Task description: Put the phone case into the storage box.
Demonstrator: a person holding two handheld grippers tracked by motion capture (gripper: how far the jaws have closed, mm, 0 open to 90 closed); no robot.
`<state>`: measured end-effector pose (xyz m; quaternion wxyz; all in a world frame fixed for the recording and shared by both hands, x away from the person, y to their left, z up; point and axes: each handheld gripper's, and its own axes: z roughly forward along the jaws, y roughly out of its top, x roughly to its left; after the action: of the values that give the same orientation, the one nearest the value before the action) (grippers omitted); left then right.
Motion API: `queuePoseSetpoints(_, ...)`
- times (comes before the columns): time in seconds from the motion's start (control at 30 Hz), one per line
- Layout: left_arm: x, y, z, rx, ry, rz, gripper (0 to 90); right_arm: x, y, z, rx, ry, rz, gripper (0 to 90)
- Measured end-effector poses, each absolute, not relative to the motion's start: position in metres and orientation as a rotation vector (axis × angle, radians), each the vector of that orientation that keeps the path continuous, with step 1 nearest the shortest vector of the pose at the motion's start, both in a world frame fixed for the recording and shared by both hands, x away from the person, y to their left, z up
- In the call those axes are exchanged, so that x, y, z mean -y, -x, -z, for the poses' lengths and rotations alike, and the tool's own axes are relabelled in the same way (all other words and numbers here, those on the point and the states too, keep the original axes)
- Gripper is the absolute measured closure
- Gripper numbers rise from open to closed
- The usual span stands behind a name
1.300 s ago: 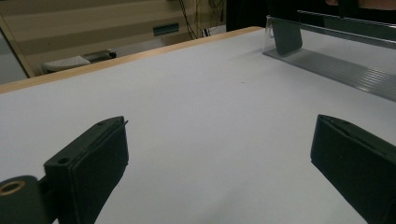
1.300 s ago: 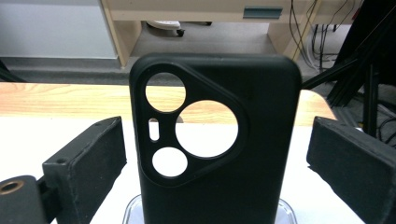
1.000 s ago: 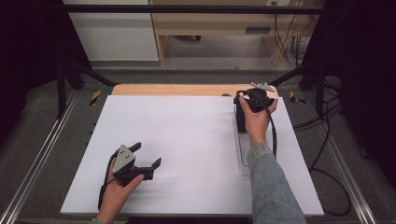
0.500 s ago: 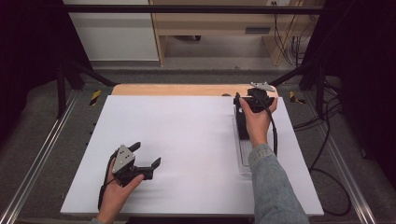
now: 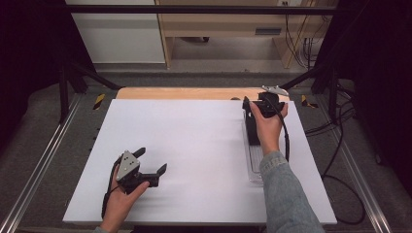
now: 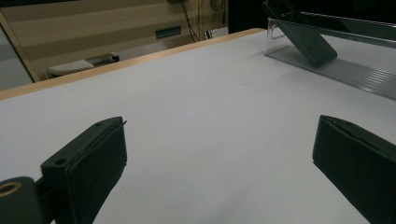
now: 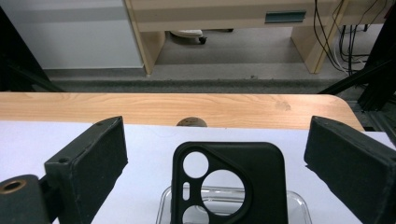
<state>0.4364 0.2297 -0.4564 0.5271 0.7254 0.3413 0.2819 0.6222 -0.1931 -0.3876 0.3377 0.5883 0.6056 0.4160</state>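
Progress looks early: right gripper, jaws spread, hovers over the black phone case leaning ungrasped in its clear tray right of centre, while left gripper idles spread-open at lower left.

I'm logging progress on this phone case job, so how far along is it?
Early stage. Done so far: the right gripper is lined up over the black phone case, which leans in the clear tray. In hand: nothing, its jaws stand open either side of the case. The left gripper rests open on the white table. Left: closing on the case and lifting it out.
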Motion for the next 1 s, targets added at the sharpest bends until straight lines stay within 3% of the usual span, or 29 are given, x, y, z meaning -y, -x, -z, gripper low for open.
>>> queuePoseSetpoints(1.0, -0.238, -0.439, 0.456, -0.816, -1.728, -0.695, 2.5, 0.21, -0.602, 0.367, -1.577, -1.534, -1.221, 9.3)
